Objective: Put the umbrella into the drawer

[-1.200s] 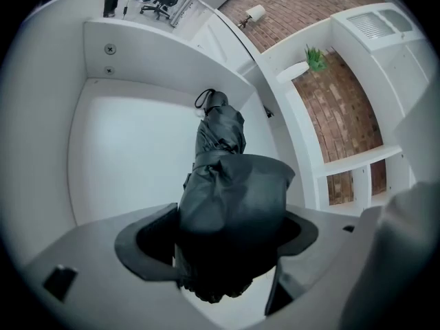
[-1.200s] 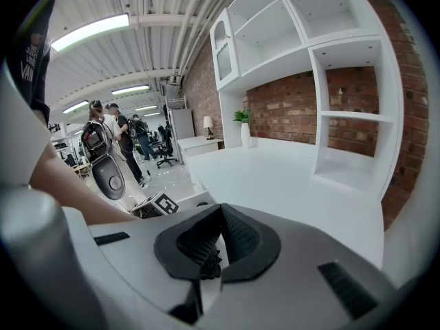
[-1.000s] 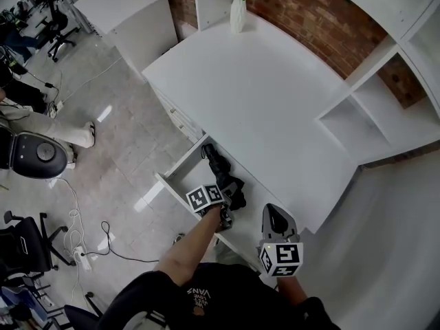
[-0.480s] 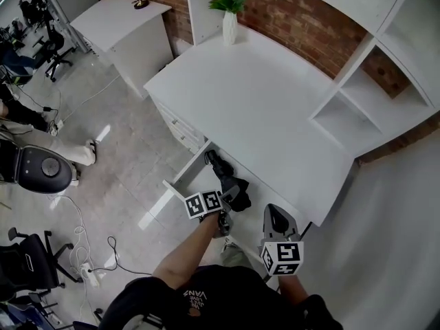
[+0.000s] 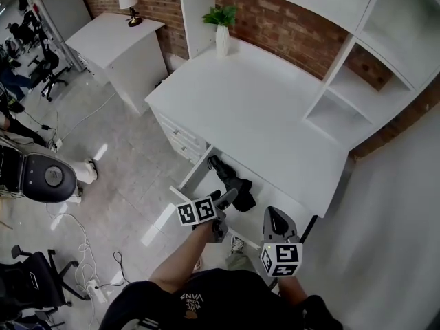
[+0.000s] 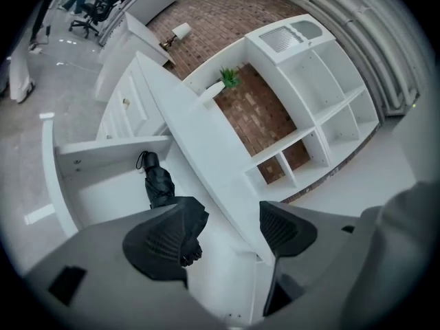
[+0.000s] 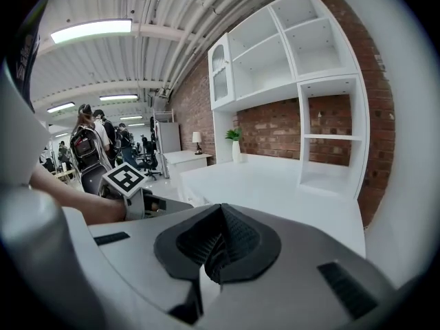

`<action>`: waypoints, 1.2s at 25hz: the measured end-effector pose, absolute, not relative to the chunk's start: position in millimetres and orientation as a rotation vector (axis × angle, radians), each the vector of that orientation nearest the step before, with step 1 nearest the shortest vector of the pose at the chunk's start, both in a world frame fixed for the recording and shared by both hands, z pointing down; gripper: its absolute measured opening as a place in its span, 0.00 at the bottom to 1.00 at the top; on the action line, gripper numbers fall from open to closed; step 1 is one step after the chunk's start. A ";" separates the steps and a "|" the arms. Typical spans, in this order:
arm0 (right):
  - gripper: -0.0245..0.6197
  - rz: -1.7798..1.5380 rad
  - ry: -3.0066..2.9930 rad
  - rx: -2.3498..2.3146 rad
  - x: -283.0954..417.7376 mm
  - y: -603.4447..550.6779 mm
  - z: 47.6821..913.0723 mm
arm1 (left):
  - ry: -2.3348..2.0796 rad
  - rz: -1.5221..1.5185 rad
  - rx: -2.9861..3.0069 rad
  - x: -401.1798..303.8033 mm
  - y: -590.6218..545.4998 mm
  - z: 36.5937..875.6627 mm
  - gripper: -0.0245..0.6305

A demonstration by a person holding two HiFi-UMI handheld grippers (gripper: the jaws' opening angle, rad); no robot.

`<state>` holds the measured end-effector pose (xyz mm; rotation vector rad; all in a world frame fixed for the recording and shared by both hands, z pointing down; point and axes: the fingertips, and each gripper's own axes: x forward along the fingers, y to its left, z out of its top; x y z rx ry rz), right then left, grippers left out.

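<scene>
Since a second ago the left gripper [image 6: 223, 234] has drawn back from the umbrella [image 5: 232, 184], its jaws wide apart and empty. The folded umbrella lies inside the open drawer [image 5: 194, 175]. The right gripper [image 7: 218, 251] has its jaws pressed together on nothing. The umbrella looks light, loose slippery fabric over a stiff core, so its middle or handle end would likely give the surest hold.
</scene>
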<state>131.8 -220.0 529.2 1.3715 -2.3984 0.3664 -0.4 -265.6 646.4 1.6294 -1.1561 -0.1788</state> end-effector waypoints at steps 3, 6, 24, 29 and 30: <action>0.04 0.356 -2.390 1.409 129.3 -208.7 522.3 | -1.158 -0.167 1.719 -7.9 -255.0 620.9 0.55; 0.04 0.350 -2.386 1.455 126.5 -200.2 516.4 | -1.167 -0.145 1.812 -17.8 -244.9 600.1 0.52; 0.04 0.289 -2.378 1.647 90.8 -124.5 485.7 | -1.247 0.038 2.314 -86.7 -148.3 494.3 0.36; 0.04 0.282 -2.376 1.675 77.7 -99.5 485.2 | -1.302 0.100 2.380 -111.6 -115.9 485.1 0.25; 0.04 0.283 -2.376 1.676 74.8 -94.6 485.8 | -1.309 0.104 2.384 -117.3 -109.1 484.1 0.22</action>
